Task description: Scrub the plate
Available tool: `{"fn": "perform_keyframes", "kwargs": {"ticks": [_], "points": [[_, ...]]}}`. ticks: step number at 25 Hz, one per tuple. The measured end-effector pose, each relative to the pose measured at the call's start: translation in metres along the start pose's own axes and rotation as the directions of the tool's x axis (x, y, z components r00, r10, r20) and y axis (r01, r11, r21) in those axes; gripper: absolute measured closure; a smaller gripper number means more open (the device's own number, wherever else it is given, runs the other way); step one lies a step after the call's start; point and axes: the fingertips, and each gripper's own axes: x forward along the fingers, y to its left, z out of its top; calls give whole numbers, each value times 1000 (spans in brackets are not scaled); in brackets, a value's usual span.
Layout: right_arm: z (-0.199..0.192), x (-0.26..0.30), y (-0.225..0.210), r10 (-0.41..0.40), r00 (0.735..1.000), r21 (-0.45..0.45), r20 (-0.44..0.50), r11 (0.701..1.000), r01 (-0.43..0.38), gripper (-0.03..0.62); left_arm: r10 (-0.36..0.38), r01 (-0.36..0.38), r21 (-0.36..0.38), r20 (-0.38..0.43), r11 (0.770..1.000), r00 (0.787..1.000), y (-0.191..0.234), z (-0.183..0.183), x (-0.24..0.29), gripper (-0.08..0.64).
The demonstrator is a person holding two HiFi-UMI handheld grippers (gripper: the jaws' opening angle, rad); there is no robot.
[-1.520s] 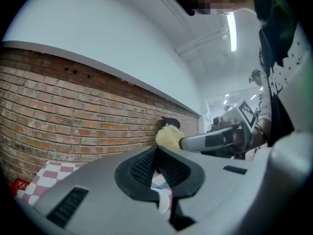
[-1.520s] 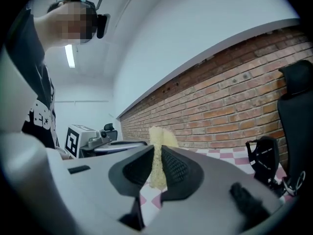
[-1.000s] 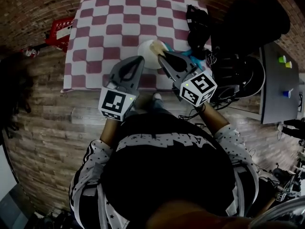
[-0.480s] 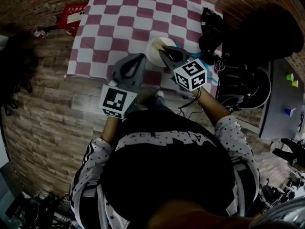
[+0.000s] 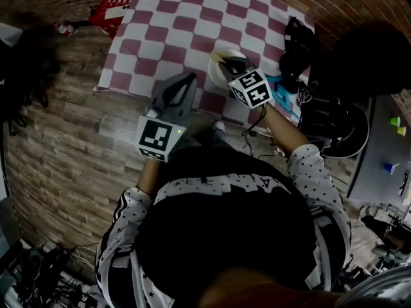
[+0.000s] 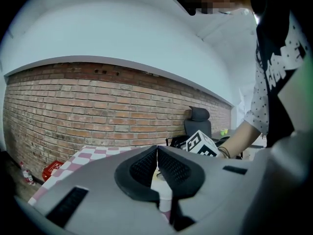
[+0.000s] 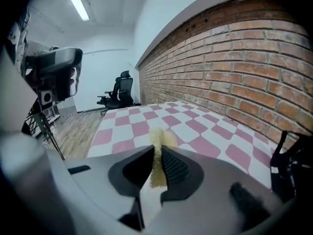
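Right claw (image 5: 227,61), arm outstretched, pinches sponge (image 7: 157,137) over plate (image 5: 215,71); left claw (image 5: 190,77) closed, empty, alongside.

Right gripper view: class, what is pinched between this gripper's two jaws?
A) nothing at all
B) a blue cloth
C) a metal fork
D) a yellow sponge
D: in the right gripper view, the right gripper has its jaws closed on a yellow sponge, which sticks out past their tips above the checked tablecloth.
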Motion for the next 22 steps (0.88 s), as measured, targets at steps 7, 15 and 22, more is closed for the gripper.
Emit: {"fn": "perform_keyframes", "kwargs": {"ticks": [7,15,22], "points": [[-9,16,-8,-4,998,-34,-61,999,2,540,40,-40,-16,0,999,999,8,-1,-10,546],[-20,28,-15,-16,994,-63,-108,998,9,540,65,-65,-36,2,997,998,14,0,-17,546],[-23,34,-13,-20,990,-104,-137,995,6,540,76,-76,-37,-5,996,997,19,-3,-22,546]]}}
